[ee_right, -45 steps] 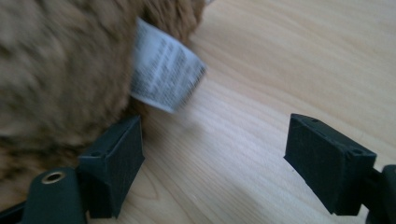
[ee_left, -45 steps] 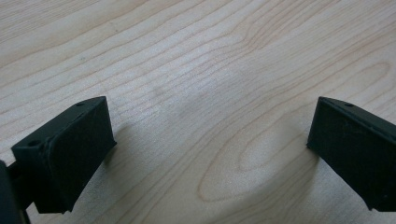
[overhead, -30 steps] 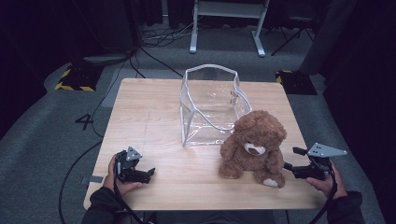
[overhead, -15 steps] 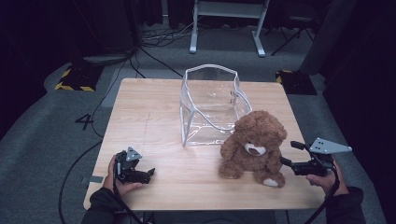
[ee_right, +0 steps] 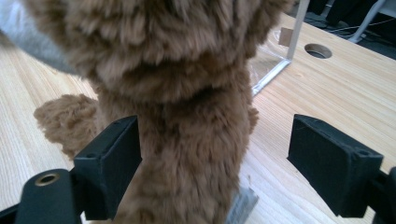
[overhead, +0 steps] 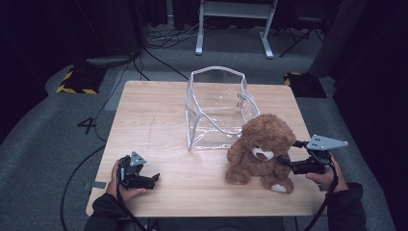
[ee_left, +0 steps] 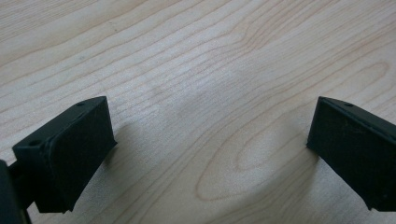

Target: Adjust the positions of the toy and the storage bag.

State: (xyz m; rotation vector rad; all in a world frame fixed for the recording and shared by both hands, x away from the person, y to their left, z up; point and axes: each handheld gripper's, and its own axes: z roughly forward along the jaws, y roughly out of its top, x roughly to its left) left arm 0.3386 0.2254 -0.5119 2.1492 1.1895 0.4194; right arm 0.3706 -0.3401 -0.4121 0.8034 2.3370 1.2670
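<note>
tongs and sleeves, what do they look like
Both tongs, left and right, are black with two blocky, flat-faced jaws. Each carries a grey three-cornered plate on top and trails a black cable. The person's sleeves are dark.

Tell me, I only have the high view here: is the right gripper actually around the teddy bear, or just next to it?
Observer: Around it. In the right gripper view the right gripper stands open with the teddy bear between its jaws: the fur meets one jaw, with a gap to the other.
Operator: And the left gripper, anything between its jaws?
Observer: No. The left gripper is open over bare wood of the table.
Operator: Anything behind the bear I should know about?
Observer: Yes, a corner of the clear bag sits just past the bear, with a round hole in the tabletop beyond it.
</note>
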